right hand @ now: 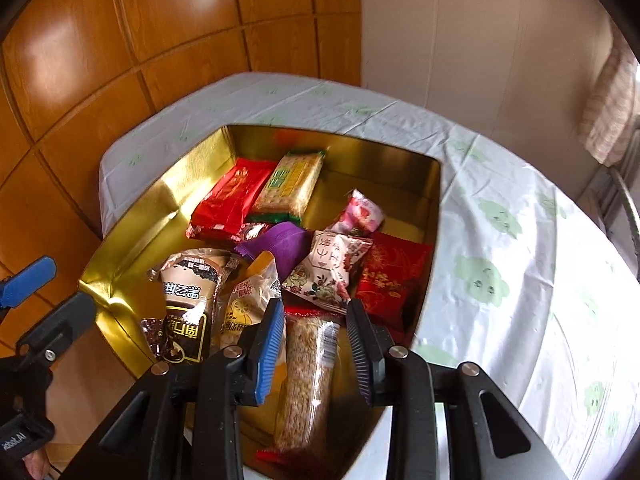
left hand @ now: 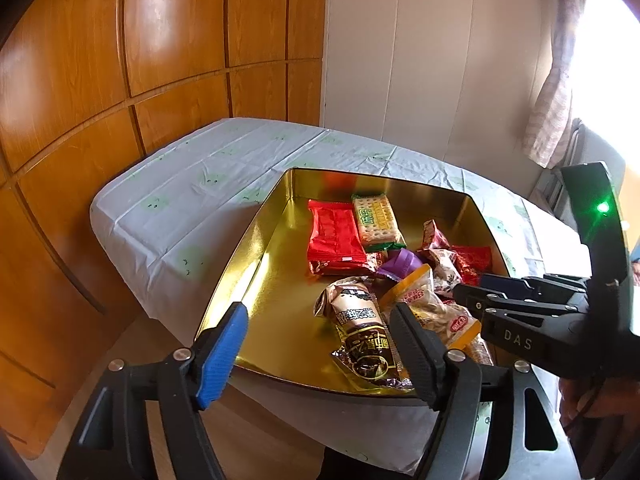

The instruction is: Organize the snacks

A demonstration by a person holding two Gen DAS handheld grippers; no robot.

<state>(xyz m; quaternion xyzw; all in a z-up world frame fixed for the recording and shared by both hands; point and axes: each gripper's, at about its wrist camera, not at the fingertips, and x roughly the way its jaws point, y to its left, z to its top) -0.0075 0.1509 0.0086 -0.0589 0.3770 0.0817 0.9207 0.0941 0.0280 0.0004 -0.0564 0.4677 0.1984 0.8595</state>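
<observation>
Gold-lined tin (right hand: 132, 240) sits on a table covered with a pale cloth (right hand: 500, 184), and every snack in view lies inside it. At the far side, a red pack (right hand: 230, 196) and a green-edged cracker pack (right hand: 292, 184) rest side by side, touching. Nearer the middle lie a purple wrapper (right hand: 286, 246), a pink sachet (right hand: 358, 214), a floral sachet (right hand: 332, 268) and a red-and-gold sachet (right hand: 390, 276), crowded together. At the near left, a brown sesame pack (right hand: 186, 304) lies beside a yellow nut bag (right hand: 248, 296). Left gripper (left hand: 320, 328) hangs above the tin's near edge with its jaws spread wide, clear of the brown pack below. Right gripper (right hand: 316, 344) points steeply down over the near right corner; its jaws stand a little apart, and a clear-wrapped puffed-rice bar (right hand: 308, 376) lies lengthwise between them, whether the pads (right hand: 268, 348) press it cannot be told. Wood panelling (left hand: 120, 80) backs the table on the left.
</observation>
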